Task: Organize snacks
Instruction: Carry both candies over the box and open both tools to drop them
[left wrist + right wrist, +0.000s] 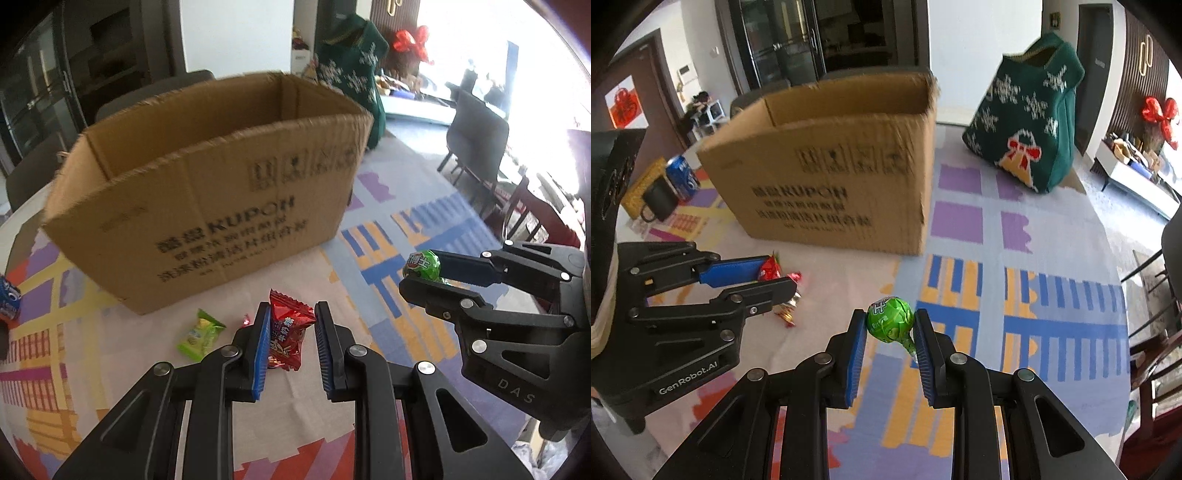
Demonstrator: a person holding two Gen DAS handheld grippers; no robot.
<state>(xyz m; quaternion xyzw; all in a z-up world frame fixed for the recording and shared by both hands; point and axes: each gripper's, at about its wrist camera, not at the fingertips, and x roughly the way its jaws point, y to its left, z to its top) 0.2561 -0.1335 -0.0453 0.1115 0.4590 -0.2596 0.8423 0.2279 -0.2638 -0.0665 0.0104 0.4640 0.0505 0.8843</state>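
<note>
My left gripper (291, 314) is shut on a red candy packet (287, 332), held above the patterned tablecloth. My right gripper (891, 319) is shut on a green-wrapped lollipop (889, 320), its stick end trailing by the right pad. In the left wrist view the right gripper (424, 273) shows at the right with the lollipop (424, 264). In the right wrist view the left gripper (775, 275) shows at the left with the red packet (770, 268). An open cardboard box (221, 192) (834, 173) stands beyond both. A green candy (201, 334) and a small red candy (245, 320) lie in front of it.
A dark green knitted bag (1027, 125) stands at the back right of the round table (1052, 229). A blue can (681, 175), a black mug (659, 201) and a yellow basket (637, 188) sit at the far left. Chairs (476, 140) stand beyond the table's right edge.
</note>
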